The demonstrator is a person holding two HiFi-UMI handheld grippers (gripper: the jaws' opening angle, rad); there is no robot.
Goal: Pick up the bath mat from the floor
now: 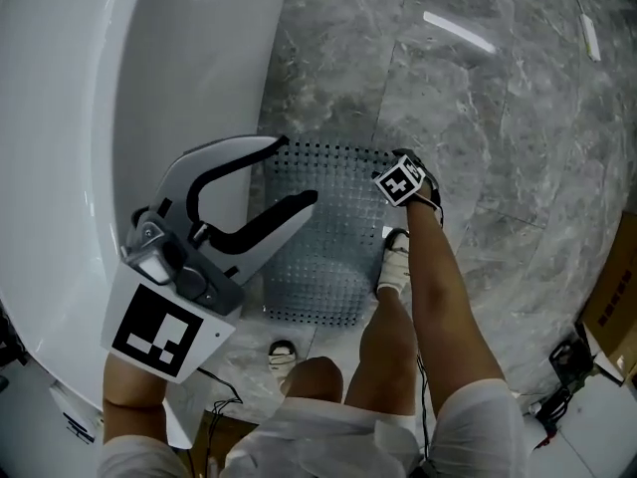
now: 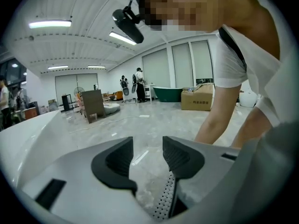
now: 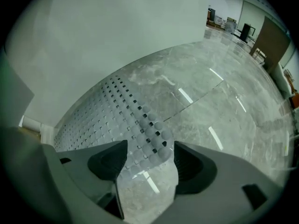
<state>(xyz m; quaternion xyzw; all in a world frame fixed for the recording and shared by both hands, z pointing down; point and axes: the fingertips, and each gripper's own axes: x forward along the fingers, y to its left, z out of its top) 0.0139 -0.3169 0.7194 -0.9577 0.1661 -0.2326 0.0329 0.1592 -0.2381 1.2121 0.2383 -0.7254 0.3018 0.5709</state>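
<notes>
A translucent grey bath mat (image 1: 328, 247) with rows of holes lies flat on the marble floor beside the white bathtub (image 1: 149, 68). My right gripper (image 1: 401, 163) points steeply down at the mat's far right corner. In the right gripper view that corner of the mat (image 3: 140, 125) sits between the open jaws of the right gripper (image 3: 149, 155), and neither pad presses on it. My left gripper (image 1: 297, 170) hangs high above the mat's left side, open and empty. In the left gripper view, the left gripper (image 2: 147, 155) frames bare floor, with a strip of the mat (image 2: 164, 202) below.
The person's shoes stand on the mat's near right edge (image 1: 395, 262) and just off its near edge (image 1: 282, 352). A cardboard box (image 1: 612, 307) and cables (image 1: 557, 366) lie at the right. The bathtub's wall (image 3: 117, 31) rises close behind the mat. Grey marble floor (image 1: 498, 88) stretches beyond.
</notes>
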